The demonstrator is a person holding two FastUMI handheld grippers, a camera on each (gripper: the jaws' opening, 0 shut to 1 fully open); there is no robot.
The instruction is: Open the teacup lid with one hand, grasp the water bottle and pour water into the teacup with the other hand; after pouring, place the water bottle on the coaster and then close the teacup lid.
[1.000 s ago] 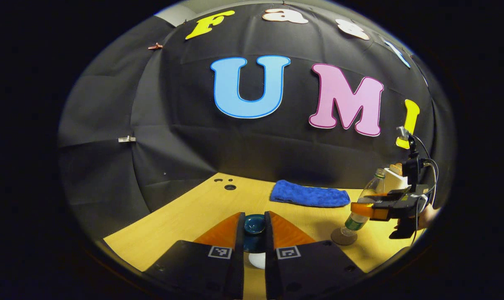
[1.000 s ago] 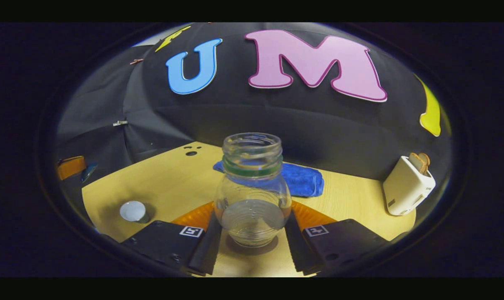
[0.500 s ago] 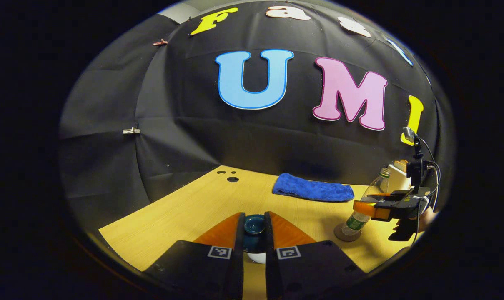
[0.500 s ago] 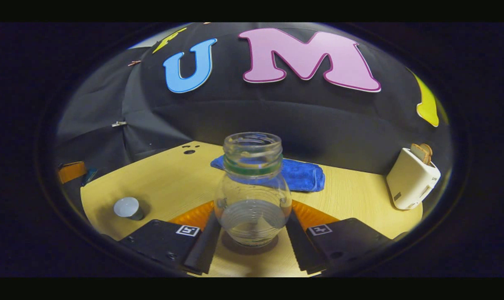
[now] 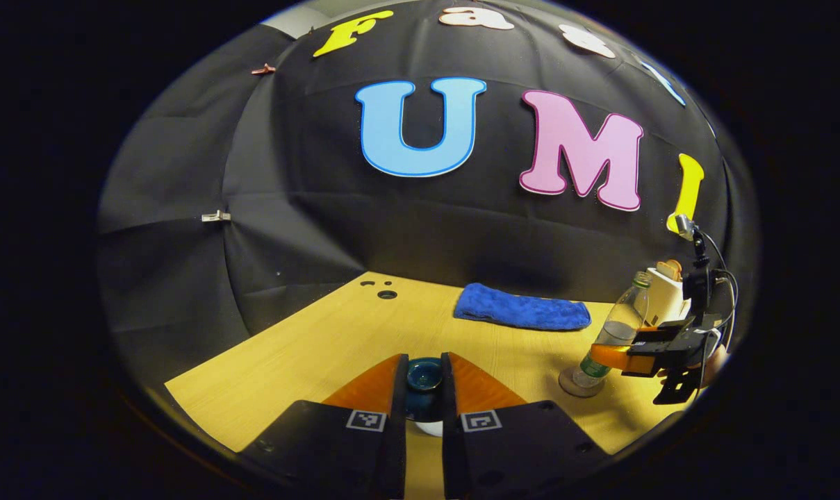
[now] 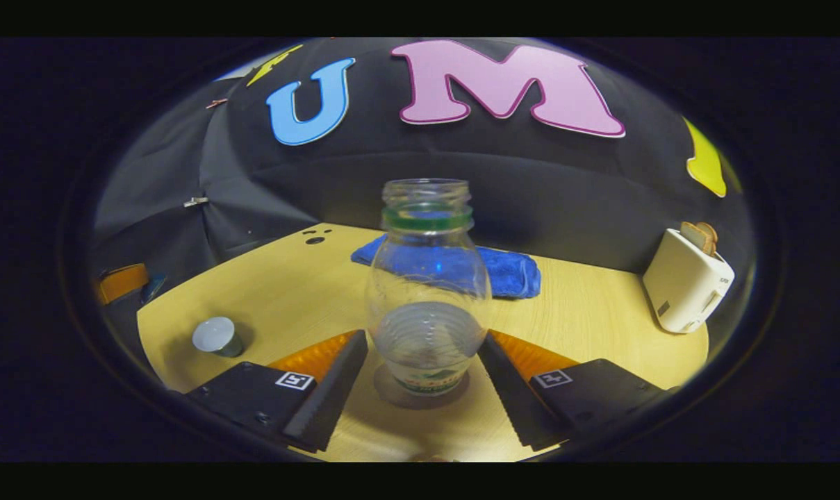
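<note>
the water bottle [image 6: 428, 292] stands upright on the coaster [image 6: 420, 394], its long axis vertical, straight ahead between my right gripper [image 6: 423, 385] fingers. those fingers are spread apart with a gap showing on each side of the bottle, so i judge the bottle is set down and let go. my left gripper [image 5: 423, 389] is clamped on the dark teacup lid [image 5: 424, 375], fingers close together on either side of it, held above the worktop [image 5: 322, 347]. the white teacup [image 5: 430, 428] peeks out just below and behind the lid, almost directly under my left fingers; from the right gripper view the same cup [image 6: 215, 336] sits well apart to the left. so the lid hand is the nearer one, and closing looks like a short drop straight down onto the rim. farther back lie a blue cloth [image 6: 510, 271] and a toaster [image 6: 687, 285].
</note>
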